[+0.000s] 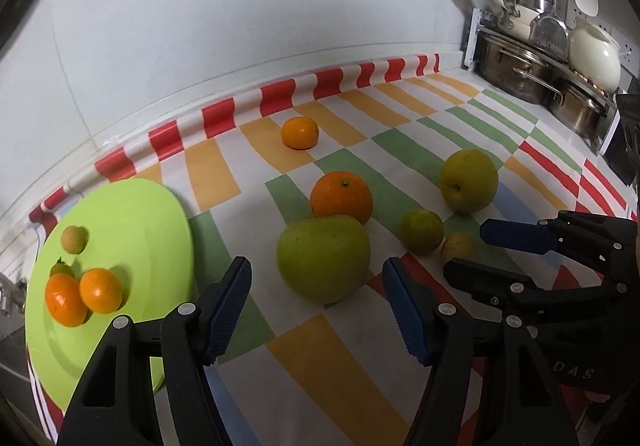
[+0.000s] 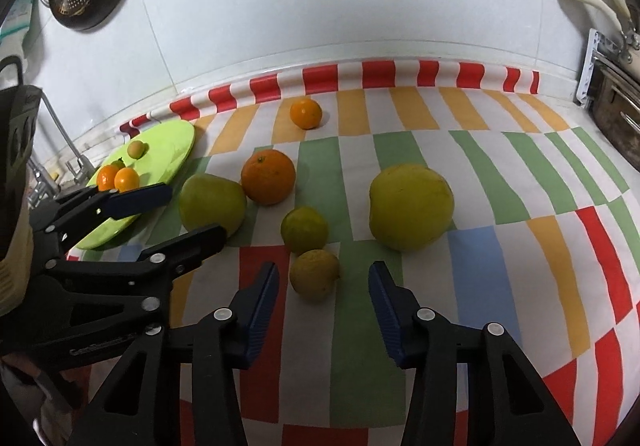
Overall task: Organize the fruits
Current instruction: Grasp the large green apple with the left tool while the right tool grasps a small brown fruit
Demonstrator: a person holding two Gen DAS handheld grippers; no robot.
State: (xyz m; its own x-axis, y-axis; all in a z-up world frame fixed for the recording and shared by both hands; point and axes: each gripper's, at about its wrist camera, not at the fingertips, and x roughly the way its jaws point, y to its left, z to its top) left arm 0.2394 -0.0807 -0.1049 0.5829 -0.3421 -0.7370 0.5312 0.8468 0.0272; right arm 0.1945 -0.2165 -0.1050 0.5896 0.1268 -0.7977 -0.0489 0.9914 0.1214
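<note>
The left gripper (image 1: 316, 310) has its fingers spread, empty, a green pear (image 1: 323, 258) at 12 o'clock. The right gripper (image 2: 323, 310) is also spread and empty, a small yellow fruit (image 2: 314, 274) between its fingertips. At 10 o'clock, the green plate (image 2: 176, 149) holds four small fruits; others lie loose on the table (image 2: 480, 286).

Green plate (image 1: 132, 213) left of frame, holding two tangerines (image 1: 84, 296), two small green fruits. Pear (image 1: 322, 258), orange (image 1: 342, 197), apple (image 1: 469, 175), others loose, centre-right.

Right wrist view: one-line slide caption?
Open right hand-held gripper faces a small yellow citrus on the striped cloth.
</note>
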